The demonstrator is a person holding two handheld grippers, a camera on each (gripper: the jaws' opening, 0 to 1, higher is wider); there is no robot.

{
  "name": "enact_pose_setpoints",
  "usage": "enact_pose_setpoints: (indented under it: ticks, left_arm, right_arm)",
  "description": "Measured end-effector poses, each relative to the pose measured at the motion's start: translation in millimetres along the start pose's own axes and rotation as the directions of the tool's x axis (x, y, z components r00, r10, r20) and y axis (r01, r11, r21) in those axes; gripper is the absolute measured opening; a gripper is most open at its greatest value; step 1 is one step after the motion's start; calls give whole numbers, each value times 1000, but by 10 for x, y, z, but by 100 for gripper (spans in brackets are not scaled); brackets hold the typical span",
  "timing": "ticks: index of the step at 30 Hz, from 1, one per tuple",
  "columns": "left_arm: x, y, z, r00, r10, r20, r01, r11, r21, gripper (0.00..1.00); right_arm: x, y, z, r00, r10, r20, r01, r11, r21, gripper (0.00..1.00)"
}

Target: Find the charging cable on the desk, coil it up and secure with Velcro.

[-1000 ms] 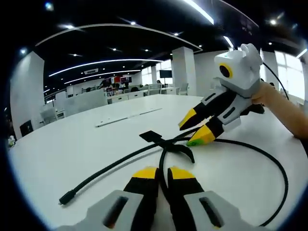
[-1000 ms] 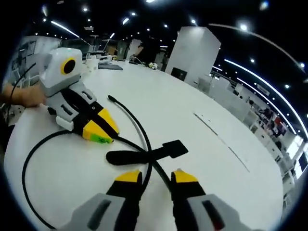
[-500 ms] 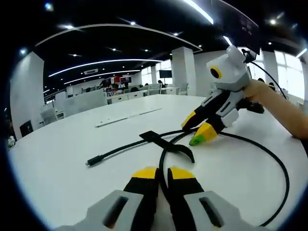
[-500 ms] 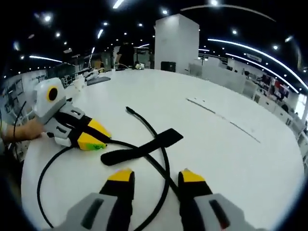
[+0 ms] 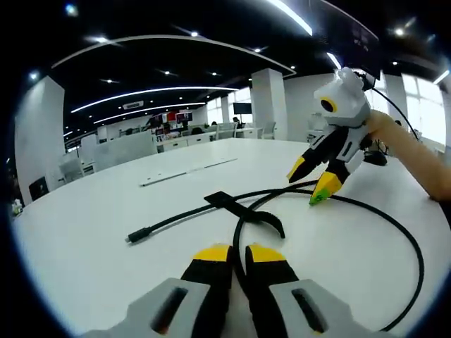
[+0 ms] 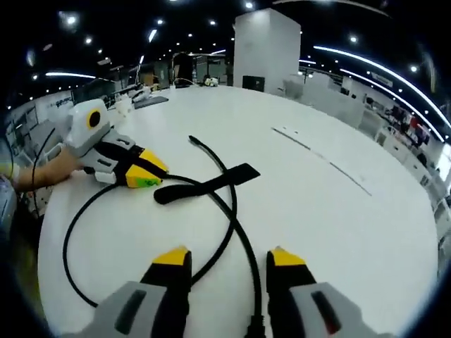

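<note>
A black charging cable (image 5: 366,211) lies in a wide loop on the white table (image 5: 84,211); its plug end (image 5: 134,237) points left. A black Velcro strap (image 5: 243,211) is fixed to it where the runs cross. My left gripper (image 5: 238,253) is shut on the cable near the table's front. My right gripper (image 5: 310,184) hovers over the cable at the right, jaws apart. In the right gripper view the cable (image 6: 243,239) runs between my open right gripper (image 6: 229,259), past the strap (image 6: 208,184), to the left gripper (image 6: 156,176).
A thin seam (image 5: 187,171) crosses the table beyond the cable. A person's hand (image 5: 398,141) holds the right gripper. Office desks and a white pillar (image 6: 262,49) stand far behind the table.
The cable's plug end has slid closer to the strap. My right gripper has drawn back along the cable, away from the strap, and its jaws have spread wider. The left gripper has stayed shut.
</note>
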State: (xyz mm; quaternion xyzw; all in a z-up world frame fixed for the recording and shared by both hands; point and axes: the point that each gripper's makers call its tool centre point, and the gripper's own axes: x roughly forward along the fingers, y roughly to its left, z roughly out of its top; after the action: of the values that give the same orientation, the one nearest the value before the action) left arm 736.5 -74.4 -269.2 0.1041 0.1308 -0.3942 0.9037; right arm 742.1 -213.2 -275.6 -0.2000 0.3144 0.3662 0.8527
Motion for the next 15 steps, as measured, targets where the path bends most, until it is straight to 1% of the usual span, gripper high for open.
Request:
enact_pose_setpoints:
  ticks: [2,4,5,6,7,8,9,10,11,13,15]
  left_arm:
    - [0,1,1,1000,1,0,-1,1000,3,9]
    - [-1,0,2,1000,2,0,-2,1000,5,9]
    - [-1,0,2,1000,3,0,-3,1000,8,9]
    - [-2,0,3,1000,4,0,-4,1000,11,9]
    - [-2,0,3,1000,4,-1,-4,1000,13,9]
    - [-2,0,3,1000,5,0,-5,1000,16,9]
    - [-2,0,4,1000,6,0,-6,1000,18,9]
    - [-2,-1,5,1000,7,0,-7,1000,23,9]
    - [-3,-4,4,1000,8,0,-8,1000,27,9]
    - [-3,-3,4,1000,8,-1,-8,1000,29,9]
    - [-3,-2,4,1000,8,-1,-8,999,31,9]
  right_arm:
    - [-96,30,62,1000,13,26,-14,999,35,49]
    - [-167,51,139,998,18,61,-24,995,92,59]
    - [-196,56,150,998,12,62,-20,992,121,63]
    - [-224,71,142,998,15,54,-21,993,114,64]
    - [-233,95,120,999,14,45,-18,994,111,63]
    - [-249,105,64,1000,-9,18,7,996,92,61]
    - [-258,72,14,999,-49,0,49,995,91,60]
    - [-267,72,-23,997,-80,9,78,991,104,59]
    - [-264,125,-76,998,-66,14,64,993,98,60]
    - [-268,161,-182,996,-82,19,79,991,110,65]
    - [-311,181,-262,995,-94,21,92,992,92,70]
